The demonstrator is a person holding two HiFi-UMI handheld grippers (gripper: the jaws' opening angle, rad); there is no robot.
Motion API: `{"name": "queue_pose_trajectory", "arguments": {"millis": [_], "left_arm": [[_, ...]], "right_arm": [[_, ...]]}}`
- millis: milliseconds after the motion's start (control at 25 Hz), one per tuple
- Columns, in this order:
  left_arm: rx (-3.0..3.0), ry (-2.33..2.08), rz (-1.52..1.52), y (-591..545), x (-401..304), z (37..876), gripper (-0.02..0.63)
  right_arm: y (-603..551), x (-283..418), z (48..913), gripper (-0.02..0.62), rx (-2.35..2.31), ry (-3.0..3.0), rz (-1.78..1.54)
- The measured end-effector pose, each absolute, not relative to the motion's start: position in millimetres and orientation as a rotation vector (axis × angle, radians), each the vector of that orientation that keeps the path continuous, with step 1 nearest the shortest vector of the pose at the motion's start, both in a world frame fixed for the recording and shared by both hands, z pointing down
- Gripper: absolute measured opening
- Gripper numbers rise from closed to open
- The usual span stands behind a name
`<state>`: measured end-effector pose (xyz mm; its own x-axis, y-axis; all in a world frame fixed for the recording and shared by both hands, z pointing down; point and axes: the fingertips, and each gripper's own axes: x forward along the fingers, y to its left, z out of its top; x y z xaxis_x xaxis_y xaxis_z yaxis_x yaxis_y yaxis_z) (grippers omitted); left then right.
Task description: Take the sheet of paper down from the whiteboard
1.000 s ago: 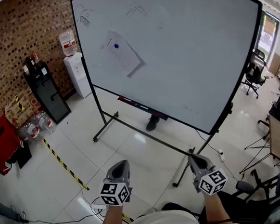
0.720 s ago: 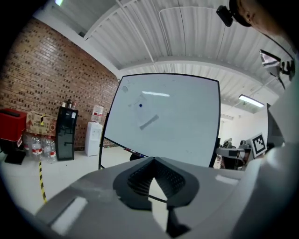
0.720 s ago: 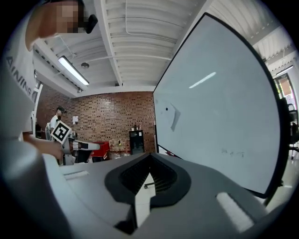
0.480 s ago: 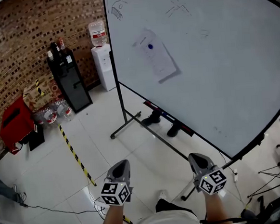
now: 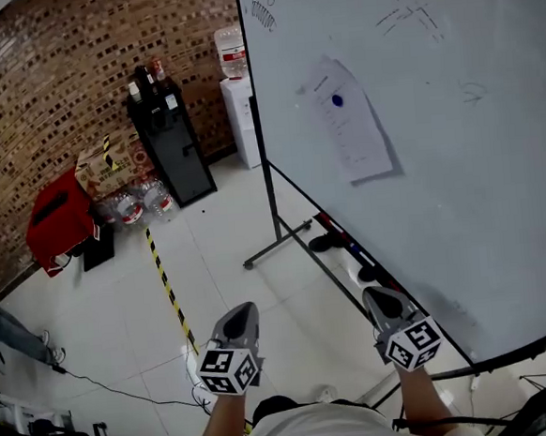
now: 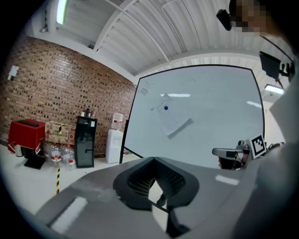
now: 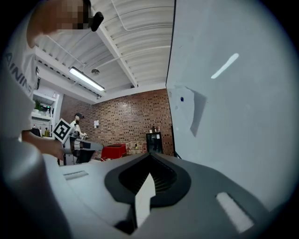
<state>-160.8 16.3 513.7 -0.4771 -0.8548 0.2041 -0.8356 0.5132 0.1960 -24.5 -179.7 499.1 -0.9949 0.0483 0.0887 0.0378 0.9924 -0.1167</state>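
Near: L gripper [image 5: 242, 311] & R gripper [image 5: 377, 294] both clenched, nothing between jaws, held low in front of me, well short of the board. Step, as I read it: approach, no reach begun.

Mid: whiteboard [image 5: 456, 151] on my R. Sheet of paper [image 5: 352, 120] hangs high on it, tilted, w/ blue magnet [image 5: 338, 100] near its top. Next move calls for raising a gripper, opening jaws, then pinching a lower corner, prob. shifting the magnet first.

Far, by brick wall: water jug [image 5: 231, 48] atop dispenser, fill unclear; cardboard box [image 5: 104, 164], contents not visible; loose bottles [image 5: 140, 206] on floor.
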Motion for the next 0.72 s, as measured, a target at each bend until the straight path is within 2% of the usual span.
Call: {"name": "queue_pose_trajectory", "arguments": {"millis": [400, 720], "left_arm": [[1.379, -2.48, -0.119, -17.4, -241.3, 530.3, 0.002], [1.596, -2.401, -0.135, -80.4, -358.2, 520.1, 0.002]], "right_arm": [[-203.5, -107.2, 517.9, 0.006, -0.135, -3.014, 0.15], [-237.3, -198.3, 501.4, 0.007, 0.079, -3.047, 0.097]]}}
